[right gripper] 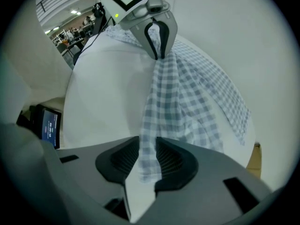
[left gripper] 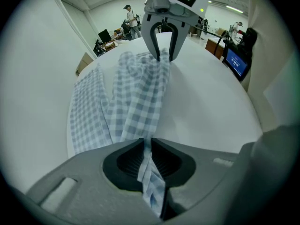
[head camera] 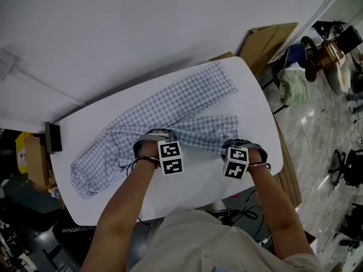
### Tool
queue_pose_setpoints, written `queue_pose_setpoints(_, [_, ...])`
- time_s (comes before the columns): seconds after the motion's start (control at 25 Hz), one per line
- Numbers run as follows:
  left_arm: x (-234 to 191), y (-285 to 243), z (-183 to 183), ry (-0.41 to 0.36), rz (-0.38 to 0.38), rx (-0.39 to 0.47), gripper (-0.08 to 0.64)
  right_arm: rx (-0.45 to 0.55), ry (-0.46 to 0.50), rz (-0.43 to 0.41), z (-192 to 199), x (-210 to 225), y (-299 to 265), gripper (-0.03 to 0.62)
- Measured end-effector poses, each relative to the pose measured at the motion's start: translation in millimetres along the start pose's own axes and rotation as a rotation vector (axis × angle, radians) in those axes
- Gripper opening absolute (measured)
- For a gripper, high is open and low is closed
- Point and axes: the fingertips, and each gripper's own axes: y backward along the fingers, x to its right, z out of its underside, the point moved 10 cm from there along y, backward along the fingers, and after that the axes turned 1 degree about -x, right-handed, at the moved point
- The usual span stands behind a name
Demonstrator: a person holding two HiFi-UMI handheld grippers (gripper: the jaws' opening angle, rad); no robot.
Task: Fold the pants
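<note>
Saw the blue-and-white checked pants [head camera: 170, 109] spread on the white worktop [head camera: 258, 103]. Made out one leg lying flat and reaching toward the far right corner. Made out a second, shorter stretch lying nearer and pointing right, and a bunched end close to the near left edge.

Found the left tongs [left gripper: 150, 148] pointing steeply down over the middle of the cloth. Found them clenched on a thin pleat of the pants, which ran right through between the ribbed pads and out behind them. Found the right tongs [right gripper: 147, 161] pointing straight down at the end of the nearer stretch. Found them grasping a broader fold of the same fabric, with the pads pressed to it on both sides but standing wider apart than on the left.

Followed a raised ridge of checked cloth from one pair of tongs to the other in both gripper views, lifted a little off the worktop between them. Saw the rest of the garment lying flat to one side.

Noted a small black device [head camera: 53, 137] at the left edge of the worktop, apart from the pants. Noted flattened cardboard [head camera: 271, 38] leaning beyond the far right corner.
</note>
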Motion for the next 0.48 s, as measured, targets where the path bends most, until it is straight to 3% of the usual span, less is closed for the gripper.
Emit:
queue_pose_setpoints(0.12, [-1,-1,0,0.019,0.005,0.001,0.031,-0.021,0.037,0.029,3,-1,-4,0.093])
queue_pose_setpoints(0.16, [-2,0,0,0.025,0.015,0.001,0.022,-0.027,0.047,0.048,3,1,-3,0.040])
queue_pose_setpoints(0.2, [-3,1,0,0.033,0.025,0.003,0.020,-0.033,0.054,0.062,4,5,-1,0.026])
queue_pose_setpoints(0.48, [-28,26,0,0.108,0.033,0.058,0.017,-0.001,-0.001,0.124,7,66,47,0.025])
